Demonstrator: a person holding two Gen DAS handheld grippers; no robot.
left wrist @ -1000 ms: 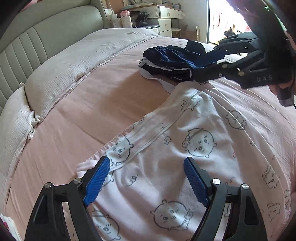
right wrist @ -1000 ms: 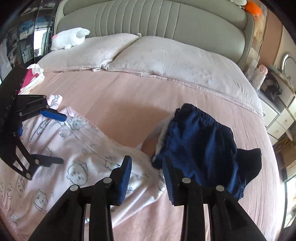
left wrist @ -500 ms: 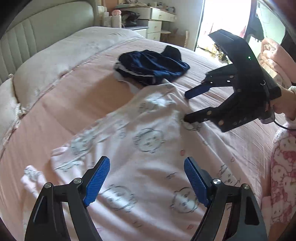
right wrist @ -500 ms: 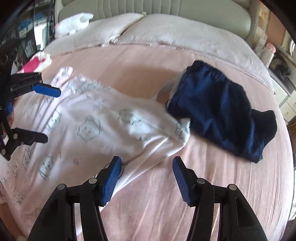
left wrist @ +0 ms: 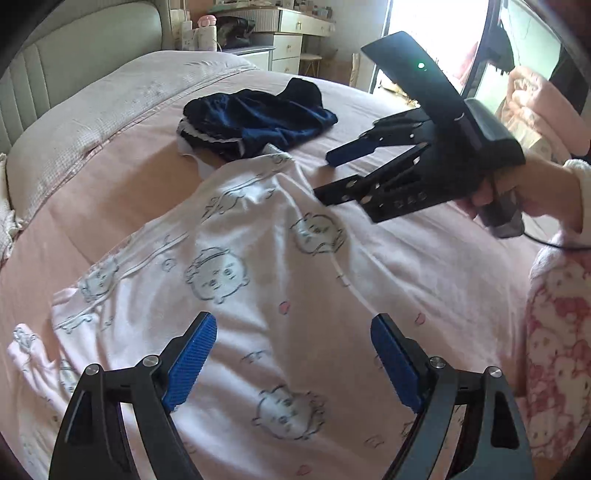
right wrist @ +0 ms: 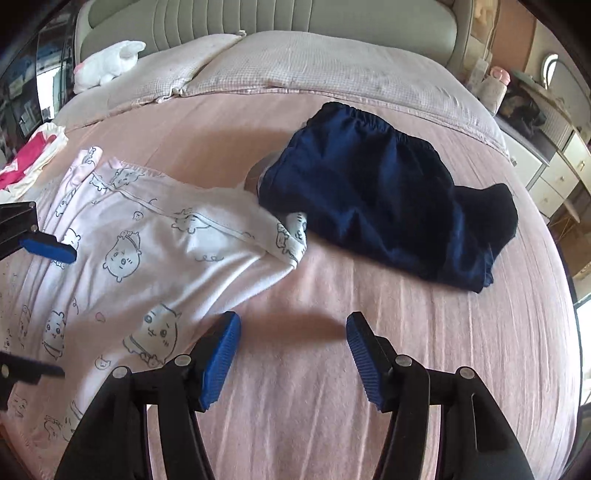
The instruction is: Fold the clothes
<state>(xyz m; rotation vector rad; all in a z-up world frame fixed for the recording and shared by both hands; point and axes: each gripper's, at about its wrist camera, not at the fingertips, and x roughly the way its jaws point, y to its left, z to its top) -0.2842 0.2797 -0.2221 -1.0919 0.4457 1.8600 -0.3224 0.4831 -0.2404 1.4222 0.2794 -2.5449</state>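
Pale pink garment (left wrist: 258,280) printed with outlined cartoon animal faces, lying spread but rumpled across the pink bedsheet (right wrist: 332,369). A piped seam runs lengthwise along its upper side; small pink hearts dot the fabric. Its far end is bunched into a narrow, cuff-like tip that touches the edge of the navy shorts (right wrist: 384,206), a second garment heaped loosely with its elastic waistband toward the pillows (right wrist: 295,62). A strip of white fabric shows beneath the shorts.

Left tool (left wrist: 293,363): jaws spread wide and opening, blue pads above the garment's near portion, nothing between them pinched. Right tool (right wrist: 293,358): jaws spread, over bare sheet just beside the garment's lower edge; its left pad is close to the cloth, though contact cannot be told. In the left wrist view the right tool (left wrist: 325,177) hovers at the garment's far right edge, held by a hand (left wrist: 524,188) emerging from a pink patterned sleeve (left wrist: 554,339).

Edges and room: open sheet lies between the garment and the pillows, and to the right of the right tool below the shorts. A white plush toy (right wrist: 107,64) sits on the left pillow; pink-and-white folded cloth (right wrist: 26,162) lies at the bed's left edge. The padded headboard (right wrist: 295,14) bounds the far side; a dresser (left wrist: 288,33) stands beyond the bed.
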